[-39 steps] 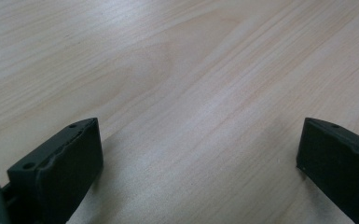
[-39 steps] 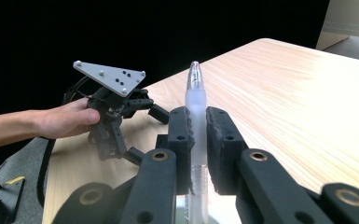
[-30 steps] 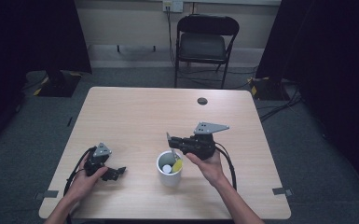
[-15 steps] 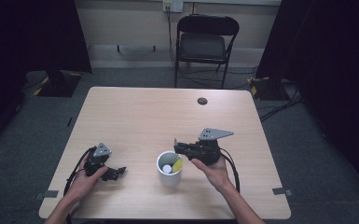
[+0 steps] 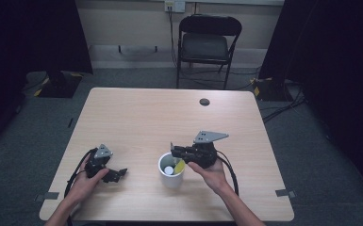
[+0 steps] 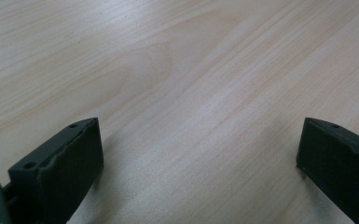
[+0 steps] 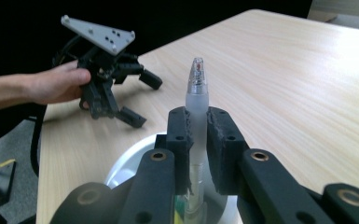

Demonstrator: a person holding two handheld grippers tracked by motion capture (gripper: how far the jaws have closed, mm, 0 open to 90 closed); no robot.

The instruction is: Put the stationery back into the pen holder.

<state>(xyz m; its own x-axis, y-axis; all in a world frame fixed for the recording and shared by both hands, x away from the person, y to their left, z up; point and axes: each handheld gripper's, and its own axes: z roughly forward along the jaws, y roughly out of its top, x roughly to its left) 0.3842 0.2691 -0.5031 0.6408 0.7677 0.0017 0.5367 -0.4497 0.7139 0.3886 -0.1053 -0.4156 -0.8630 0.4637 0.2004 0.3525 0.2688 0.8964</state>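
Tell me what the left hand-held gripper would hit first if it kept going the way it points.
Probably the bare table: the left hand-held gripper points with open jaws across plain wood, nothing between or ahead of them.

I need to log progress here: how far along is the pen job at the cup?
Done: the right gripper is shut on a clear pen, directly over the white cup. In hand: the pen's lower end reaches into the cup, beside something yellow. Left: whether it goes in or comes out, the pen is not yet free. The left gripper rests open on the table.
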